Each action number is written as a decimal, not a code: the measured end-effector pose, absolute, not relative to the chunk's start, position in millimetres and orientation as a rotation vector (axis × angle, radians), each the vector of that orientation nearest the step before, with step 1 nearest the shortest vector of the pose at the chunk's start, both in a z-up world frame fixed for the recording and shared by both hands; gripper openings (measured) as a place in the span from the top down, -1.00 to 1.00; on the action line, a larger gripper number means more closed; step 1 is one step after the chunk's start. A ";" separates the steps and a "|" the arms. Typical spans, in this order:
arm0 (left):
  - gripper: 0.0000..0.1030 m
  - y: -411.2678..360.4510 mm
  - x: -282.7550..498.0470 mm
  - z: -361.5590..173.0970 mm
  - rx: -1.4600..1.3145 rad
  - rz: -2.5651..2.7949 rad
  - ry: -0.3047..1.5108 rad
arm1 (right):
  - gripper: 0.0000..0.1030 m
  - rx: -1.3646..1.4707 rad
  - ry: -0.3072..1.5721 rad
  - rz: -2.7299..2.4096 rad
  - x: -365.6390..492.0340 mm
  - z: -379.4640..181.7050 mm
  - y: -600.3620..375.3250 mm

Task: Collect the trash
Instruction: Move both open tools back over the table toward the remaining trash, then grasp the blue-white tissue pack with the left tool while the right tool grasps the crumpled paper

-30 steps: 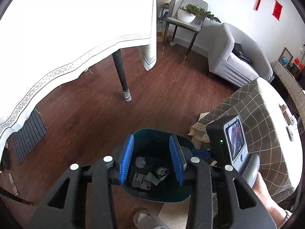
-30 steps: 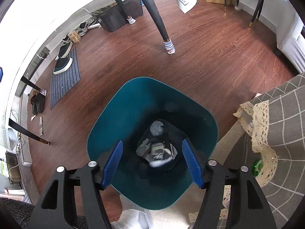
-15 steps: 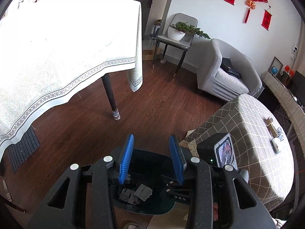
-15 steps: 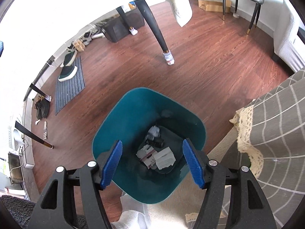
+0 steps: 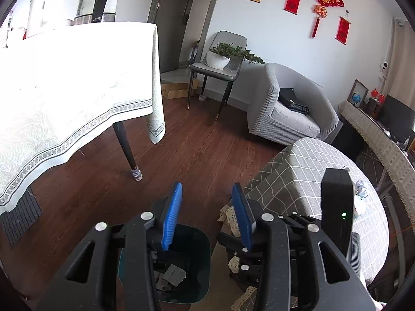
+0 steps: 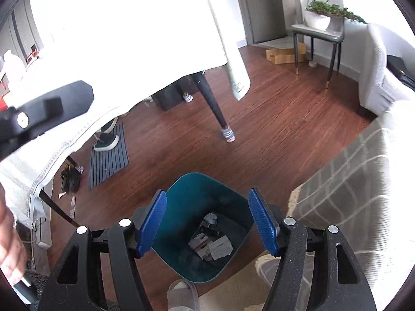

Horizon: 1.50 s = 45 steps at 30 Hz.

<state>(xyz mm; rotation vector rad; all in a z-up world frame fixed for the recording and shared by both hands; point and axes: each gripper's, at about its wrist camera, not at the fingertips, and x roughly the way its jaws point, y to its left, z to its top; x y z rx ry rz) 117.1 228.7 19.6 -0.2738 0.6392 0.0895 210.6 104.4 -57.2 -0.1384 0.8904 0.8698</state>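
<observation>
A teal trash bin (image 6: 199, 194) stands on the wood floor with paper scraps and wrappers (image 6: 215, 241) in its bottom. It also shows in the left wrist view (image 5: 199, 241), low and partly hidden by the fingers. My right gripper (image 6: 207, 220) is open and empty, high above the bin. My left gripper (image 5: 207, 212) is open and empty, raised and pointing across the room. The right gripper's body (image 5: 336, 207) shows at the left gripper's right side.
A dining table with a white cloth (image 5: 64, 77) stands to the left, its dark leg (image 6: 215, 108) near the bin. A low table with a grey checked cloth (image 5: 311, 171) is to the right. A grey armchair (image 5: 290, 108), a chair with a plant (image 5: 223, 59), shoes and a mat (image 6: 109, 150) are around.
Both grippers have risen away from the bin and tilted up toward the room. The bin looks smaller and lower in both views. Both stay open and empty.
</observation>
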 end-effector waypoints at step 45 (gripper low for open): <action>-0.79 -68.3 215.8 -25.1 -0.245 -0.248 0.777 | -0.51 0.112 0.639 0.244 236.8 3.3 -279.5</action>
